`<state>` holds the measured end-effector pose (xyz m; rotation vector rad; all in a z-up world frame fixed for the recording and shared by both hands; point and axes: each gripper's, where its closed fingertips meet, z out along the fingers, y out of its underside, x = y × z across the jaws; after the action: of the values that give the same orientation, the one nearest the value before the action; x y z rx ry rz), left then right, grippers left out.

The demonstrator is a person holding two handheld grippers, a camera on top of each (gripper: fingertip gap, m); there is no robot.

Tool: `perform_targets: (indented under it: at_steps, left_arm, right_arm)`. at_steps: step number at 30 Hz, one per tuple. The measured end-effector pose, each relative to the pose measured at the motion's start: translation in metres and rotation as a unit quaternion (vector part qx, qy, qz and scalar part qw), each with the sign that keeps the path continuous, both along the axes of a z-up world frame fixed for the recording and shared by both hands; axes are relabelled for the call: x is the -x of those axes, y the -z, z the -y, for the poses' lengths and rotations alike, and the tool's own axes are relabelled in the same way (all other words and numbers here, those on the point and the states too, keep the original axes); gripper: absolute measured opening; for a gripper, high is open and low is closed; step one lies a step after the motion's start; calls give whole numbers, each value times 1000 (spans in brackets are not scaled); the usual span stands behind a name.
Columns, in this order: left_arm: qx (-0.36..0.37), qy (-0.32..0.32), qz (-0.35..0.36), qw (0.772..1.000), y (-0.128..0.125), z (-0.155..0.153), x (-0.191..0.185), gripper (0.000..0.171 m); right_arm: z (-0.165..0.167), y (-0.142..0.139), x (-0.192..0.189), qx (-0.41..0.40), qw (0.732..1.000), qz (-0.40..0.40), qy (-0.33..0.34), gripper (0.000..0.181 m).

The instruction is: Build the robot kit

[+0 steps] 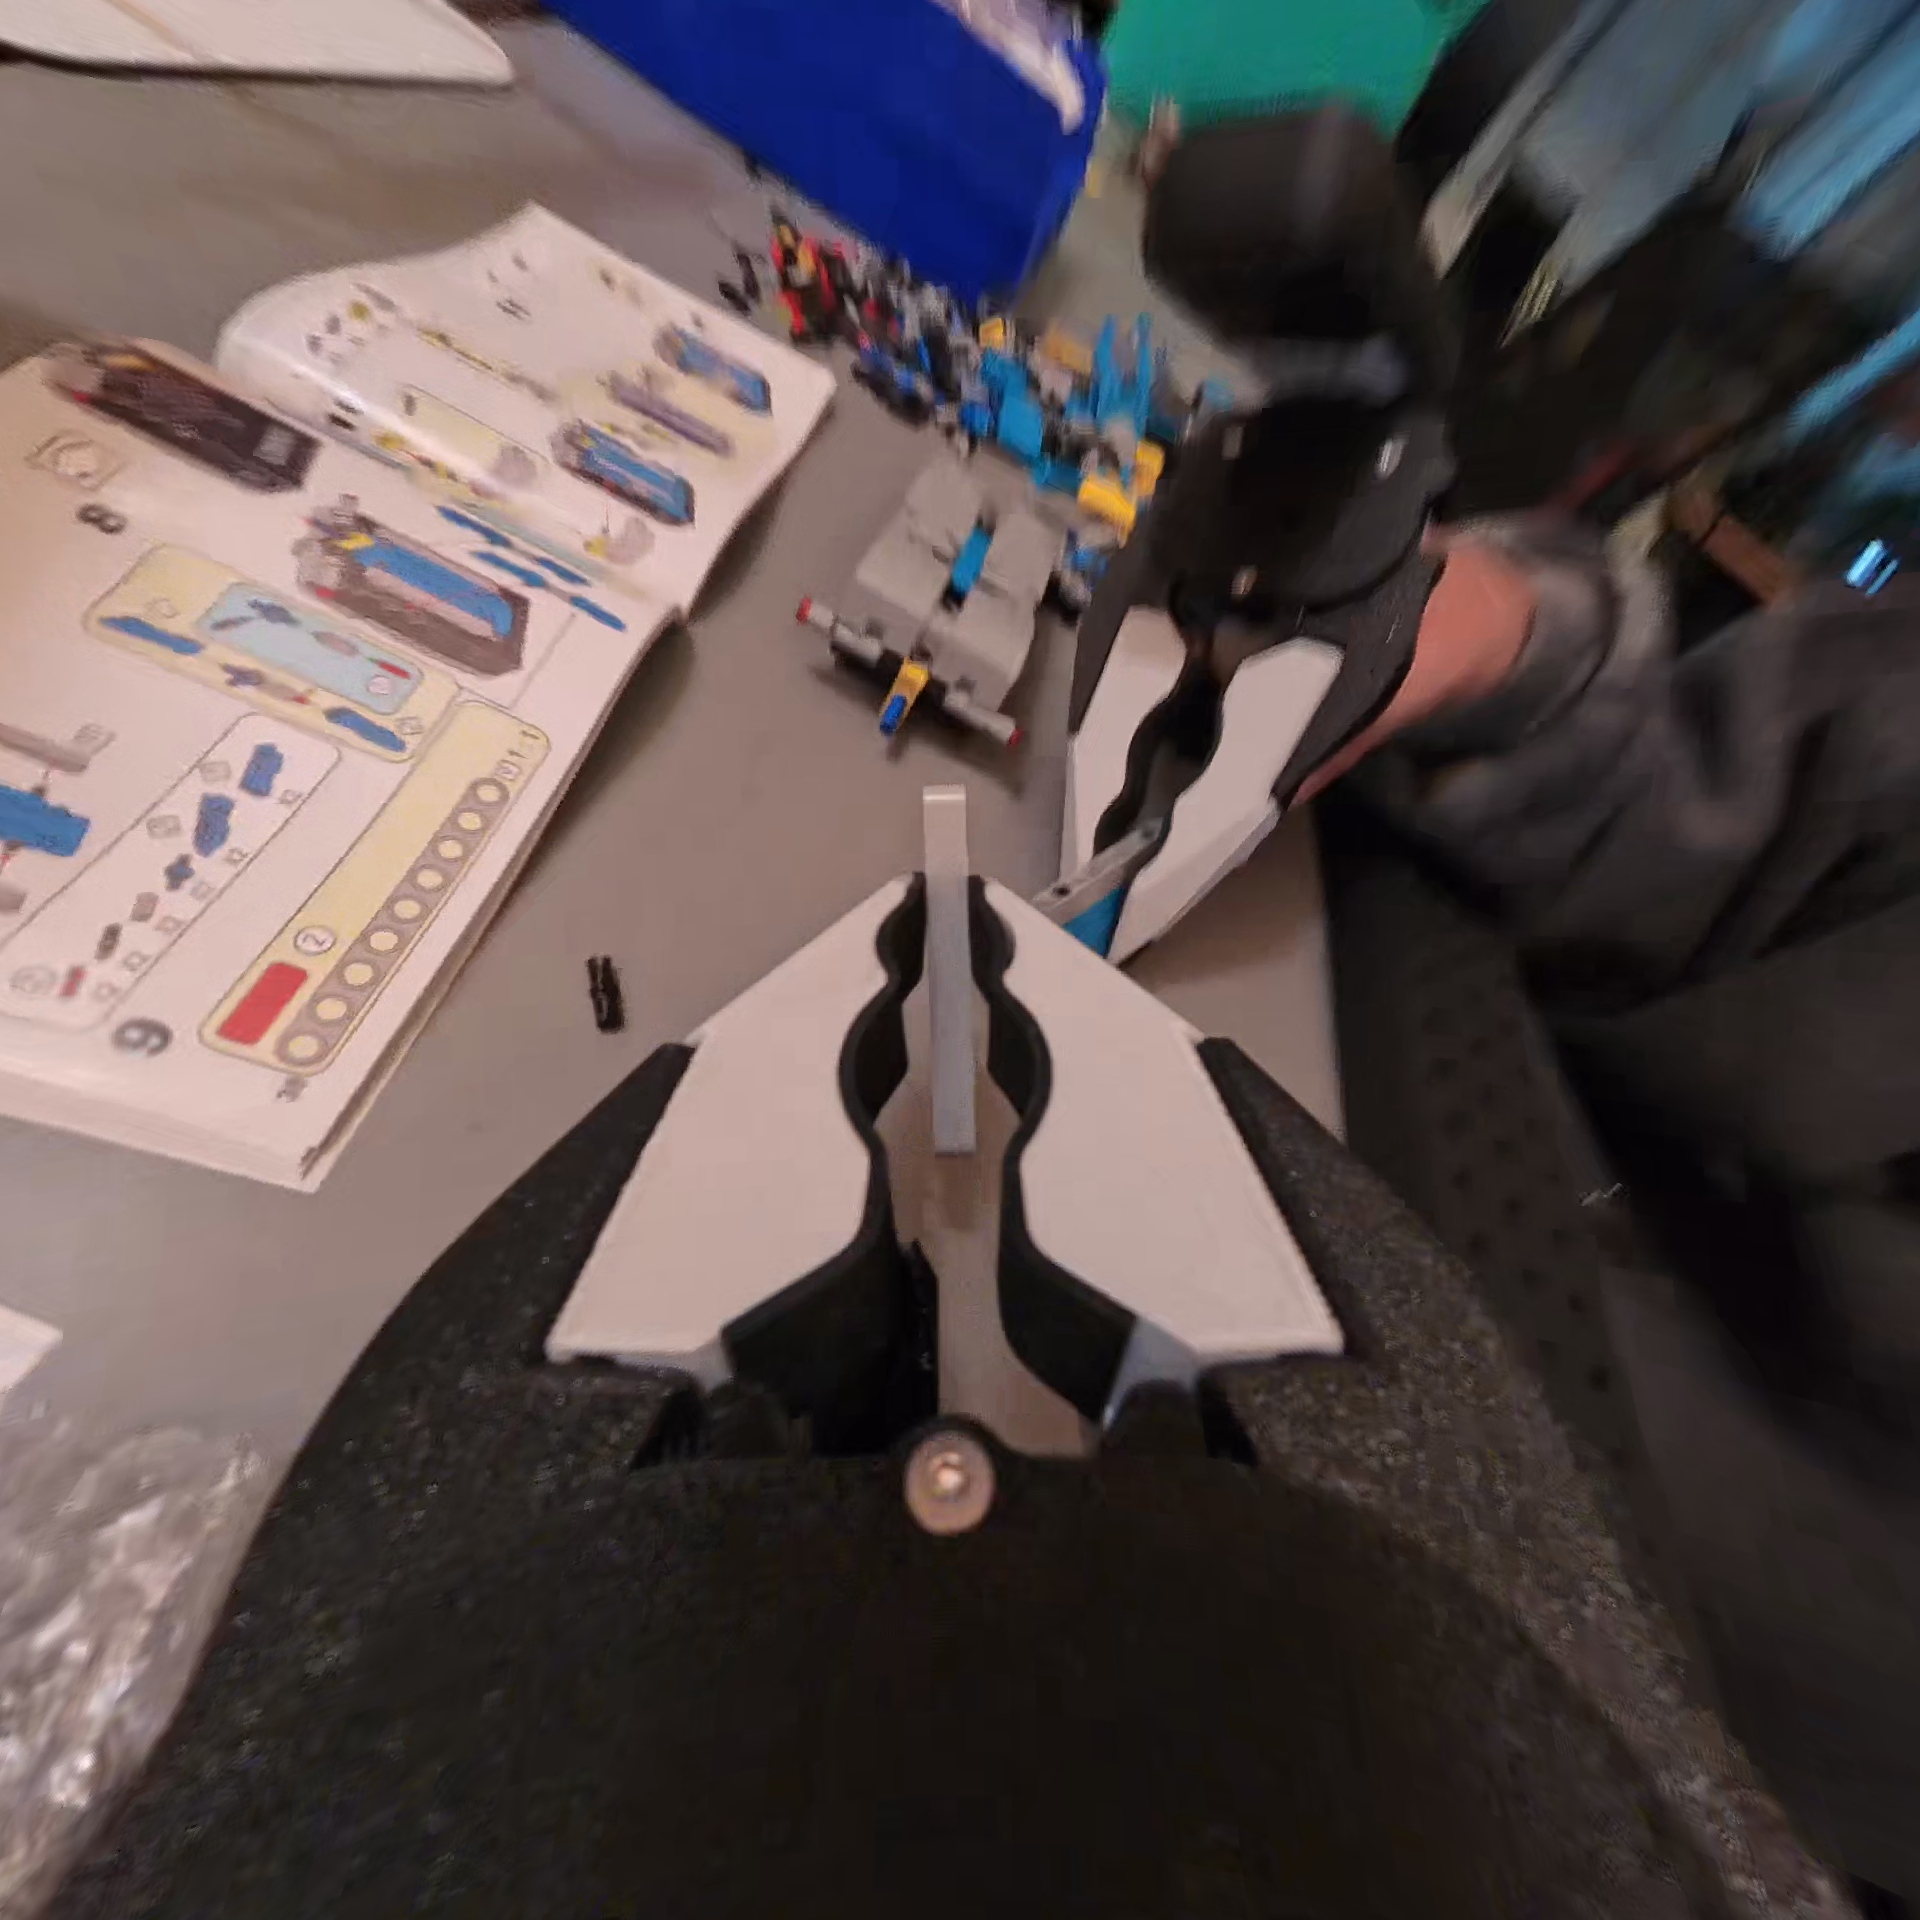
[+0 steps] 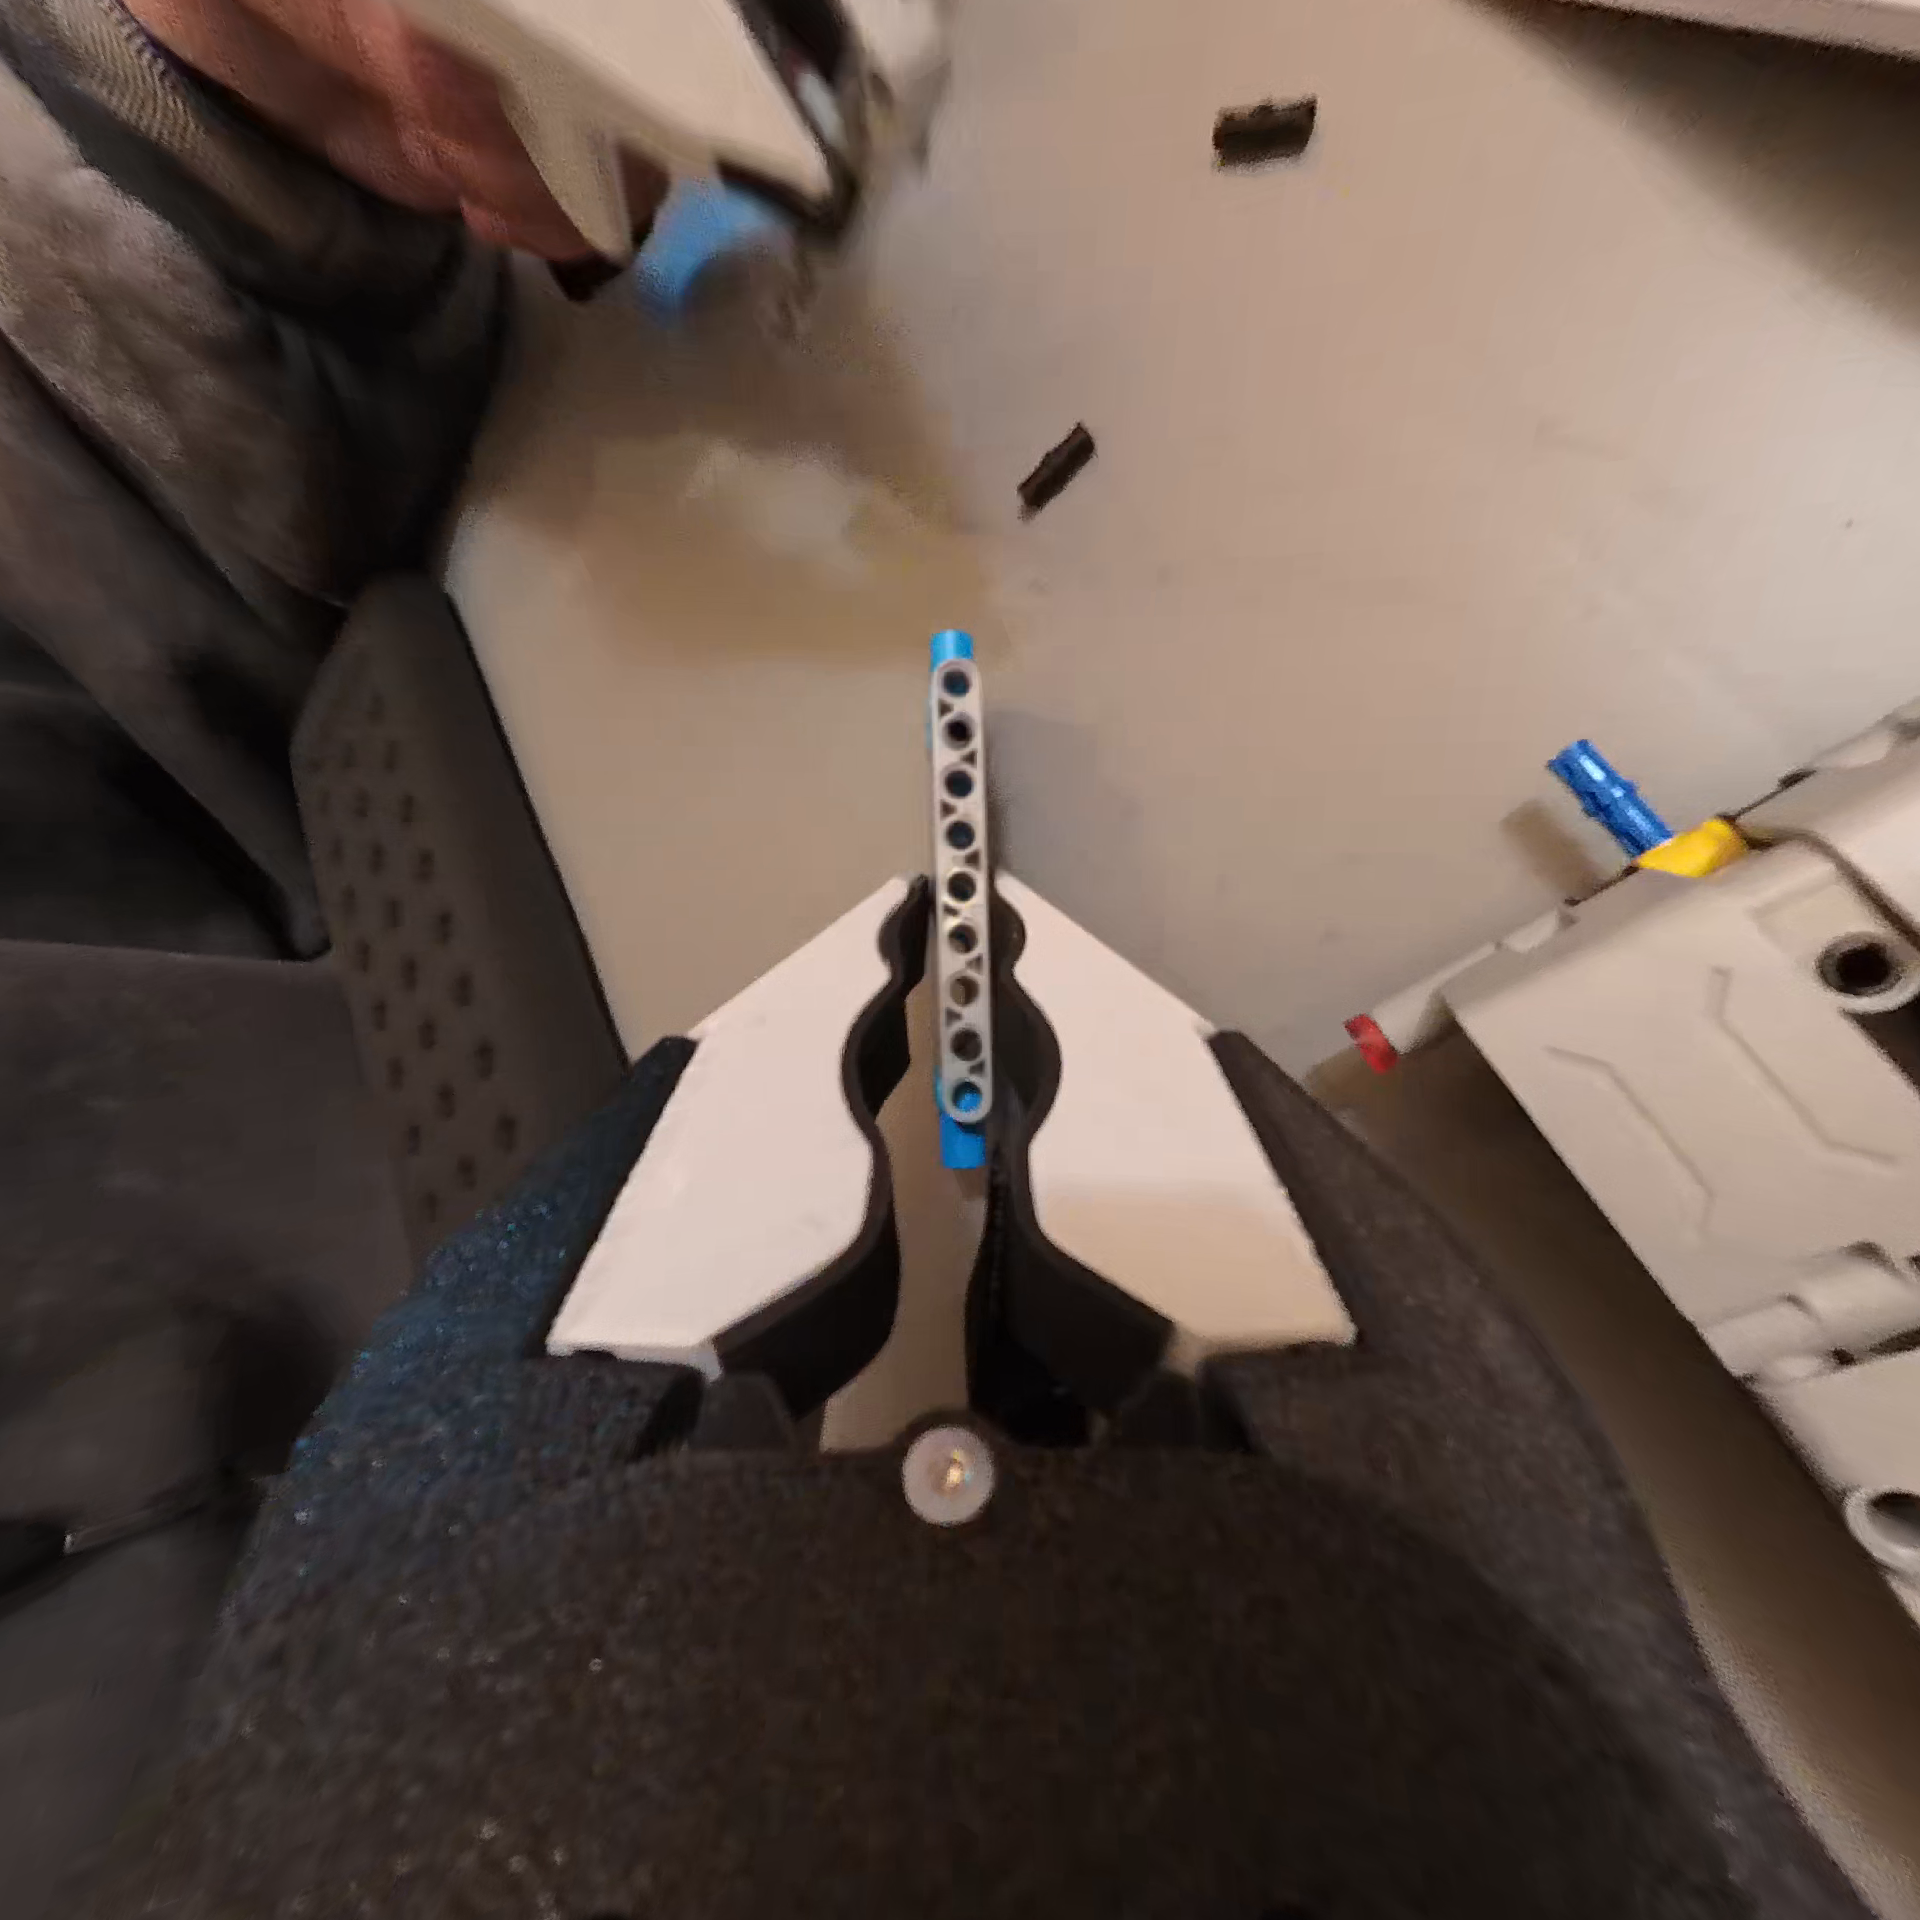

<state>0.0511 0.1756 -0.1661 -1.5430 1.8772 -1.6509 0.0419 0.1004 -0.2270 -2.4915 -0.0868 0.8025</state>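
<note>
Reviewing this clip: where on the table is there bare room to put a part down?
Bare grey table lies between the open instruction booklet, the grey model and the left claw, apart from one small black pin. It is crowded behind the model, at the pile of loose pieces before the blue box.

Hobby table (image 1: 727, 831) (booklet (image 1: 343, 665), loose bricks (image 1: 1018, 384)).

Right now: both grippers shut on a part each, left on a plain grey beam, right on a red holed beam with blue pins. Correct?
One error: the holed beam in the right gripper is grey, not red, as the right wrist view shows. Its pins are blue. The left gripper is shut on a plain grey beam, as stated.
</note>
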Motion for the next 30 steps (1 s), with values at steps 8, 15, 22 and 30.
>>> perform_targets:
  at_steps: [8, 15, 22, 30]
  left_arm:
    - [32, -76, 115, 990, -44, -9, -1, 6]
    - [-290, -136, 197, 927, -40, 20, -6, 7]
    - [-262, -114, 204, 936, -39, 39, -4, 7]
    - [41, 59, 131, 989, -52, 70, 22, 17]
  right_arm:
    - [-37, -73, -10, -220, 974, 11, 47, 24]
    - [-53, -109, -16, -269, 939, -170, 134, 30]
    - [-50, -109, -10, -276, 947, -125, 107, 7]
    - [-16, -133, 19, -356, 932, -54, -42, 6]
